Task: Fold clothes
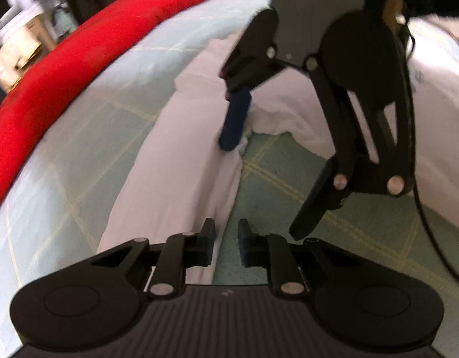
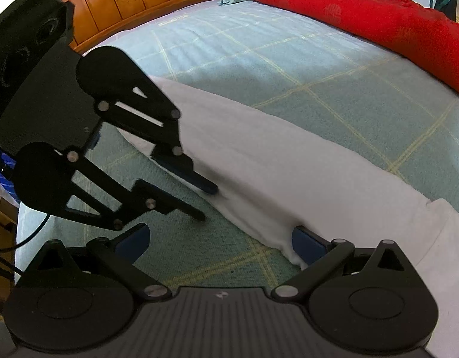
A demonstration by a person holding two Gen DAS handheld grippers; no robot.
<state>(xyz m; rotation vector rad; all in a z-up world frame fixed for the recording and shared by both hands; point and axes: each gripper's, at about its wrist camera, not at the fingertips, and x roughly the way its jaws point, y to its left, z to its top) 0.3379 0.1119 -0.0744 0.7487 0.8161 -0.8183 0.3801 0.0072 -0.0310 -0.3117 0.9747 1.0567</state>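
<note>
White garment [image 2: 289, 173] edge sits between my right gripper [image 2: 220, 243] jaws, spread wide, nothing clamped. My left gripper [image 1: 226, 243] jaws are narrowly parted along a fold, empty too.

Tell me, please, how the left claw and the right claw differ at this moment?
The right claw stands wide open, while the left claw shows only a narrow gap. The right claw has one finger against the white garment edge; the left claw's fingers straddle that edge without gripping. Both hover low over the green checked sheet.
</note>
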